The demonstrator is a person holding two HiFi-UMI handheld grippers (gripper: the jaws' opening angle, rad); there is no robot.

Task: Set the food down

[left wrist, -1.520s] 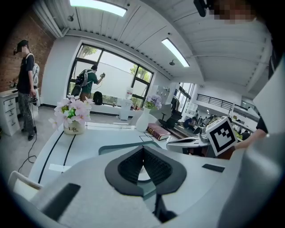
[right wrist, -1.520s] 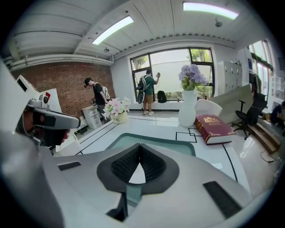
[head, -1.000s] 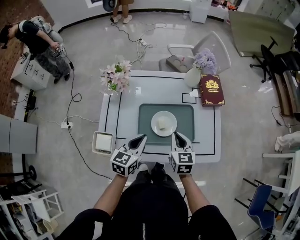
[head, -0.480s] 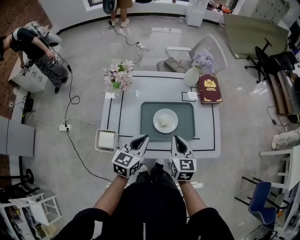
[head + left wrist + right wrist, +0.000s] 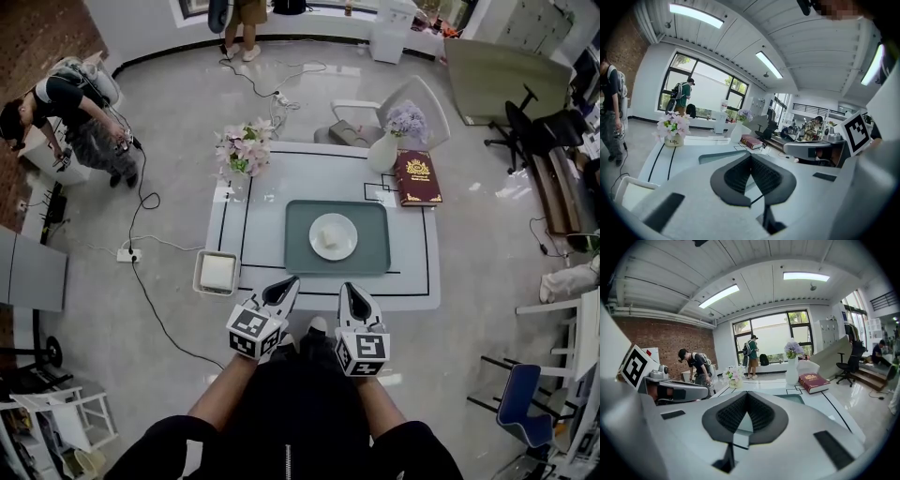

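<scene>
Food (image 5: 327, 239), a pale block, sits on a white plate (image 5: 349, 246) in the middle of the teal tray (image 5: 371, 261) on the desk (image 5: 412, 281). The left gripper (image 5: 292, 281) and right gripper (image 5: 345, 287) hover over the near edge, each with its fingers pressed together and nothing between them.

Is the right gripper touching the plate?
Apart. In the head view, bare green tray and white table lie between the right gripper and the plate.

we read only "Life" on the pale flower pot (image 5: 672, 140) on the desk (image 5: 689, 152), the smaller line beneath it too tiny for us, gold lettering on the red book (image 5: 751, 141) illegible
</scene>
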